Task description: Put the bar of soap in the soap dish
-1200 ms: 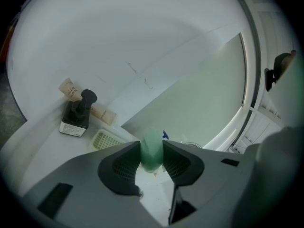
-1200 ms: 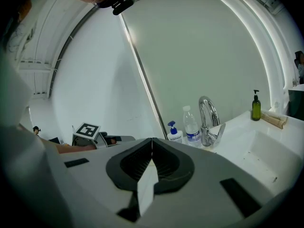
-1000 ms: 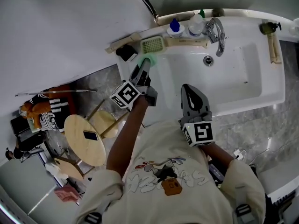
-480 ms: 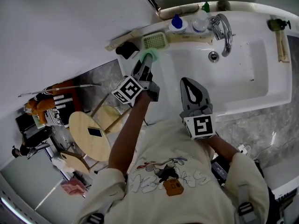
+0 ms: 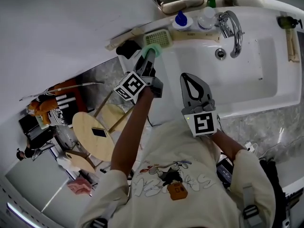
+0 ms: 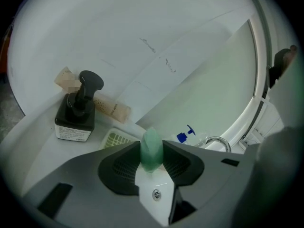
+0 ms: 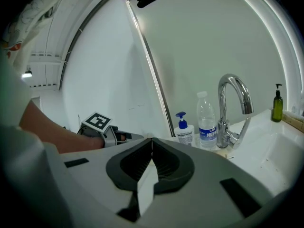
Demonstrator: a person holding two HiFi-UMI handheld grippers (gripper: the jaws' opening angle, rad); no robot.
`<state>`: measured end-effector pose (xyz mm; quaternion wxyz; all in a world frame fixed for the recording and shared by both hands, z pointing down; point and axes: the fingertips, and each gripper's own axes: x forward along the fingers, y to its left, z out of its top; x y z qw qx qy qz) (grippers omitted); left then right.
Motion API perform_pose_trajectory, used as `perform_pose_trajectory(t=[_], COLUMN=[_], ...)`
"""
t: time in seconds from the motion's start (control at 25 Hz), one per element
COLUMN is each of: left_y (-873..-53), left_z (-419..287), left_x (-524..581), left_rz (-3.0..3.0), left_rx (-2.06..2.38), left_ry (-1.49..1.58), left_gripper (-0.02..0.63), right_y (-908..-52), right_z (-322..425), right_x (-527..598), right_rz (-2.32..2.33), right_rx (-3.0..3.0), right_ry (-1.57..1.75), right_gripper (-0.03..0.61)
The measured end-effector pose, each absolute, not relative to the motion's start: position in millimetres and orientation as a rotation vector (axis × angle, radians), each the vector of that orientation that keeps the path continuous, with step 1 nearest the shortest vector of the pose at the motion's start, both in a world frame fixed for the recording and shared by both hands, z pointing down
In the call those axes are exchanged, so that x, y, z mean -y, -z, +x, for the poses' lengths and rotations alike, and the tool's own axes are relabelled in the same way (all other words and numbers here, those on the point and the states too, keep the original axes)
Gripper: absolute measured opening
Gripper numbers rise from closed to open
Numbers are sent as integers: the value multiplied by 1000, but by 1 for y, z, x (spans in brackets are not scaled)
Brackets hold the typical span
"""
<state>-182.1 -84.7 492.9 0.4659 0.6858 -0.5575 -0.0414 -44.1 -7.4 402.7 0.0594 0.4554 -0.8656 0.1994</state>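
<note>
My left gripper (image 5: 150,54) is shut on a pale green bar of soap (image 5: 153,51), which stands on edge between the jaws (image 6: 151,149). The bar hangs just in front of the light green slotted soap dish (image 5: 157,38), whose grid also peeks out below the jaws in the left gripper view (image 6: 117,139). The dish sits on the sink's back ledge beside a black pump bottle (image 6: 76,114). My right gripper (image 5: 191,78) hovers over the front rim of the white sink (image 5: 266,96), shut with nothing between its jaws (image 7: 151,140).
A blue-capped pump bottle (image 5: 181,20), a clear water bottle (image 5: 206,18) and a chrome tap (image 5: 232,30) line the back ledge. A dark dispenser (image 5: 286,22) stands at the far right. A round wooden stool (image 5: 92,136) is on the floor at the left.
The left gripper has carried the soap a little farther toward the dish. The right gripper has barely shifted.
</note>
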Motion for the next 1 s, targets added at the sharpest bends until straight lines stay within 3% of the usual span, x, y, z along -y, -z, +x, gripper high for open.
perform_pose_trajectory(t=[1.0], left_y=[-523], left_z=[-161], left_x=[133], left_rz=[1773], left_rx=[1252], left_ry=[-7], left_gripper=[146], right_y=[-417], right_z=[-37], right_x=[28], right_rz=[1455], right_rx=[2572], right_ry=[-780], right_gripper=[6])
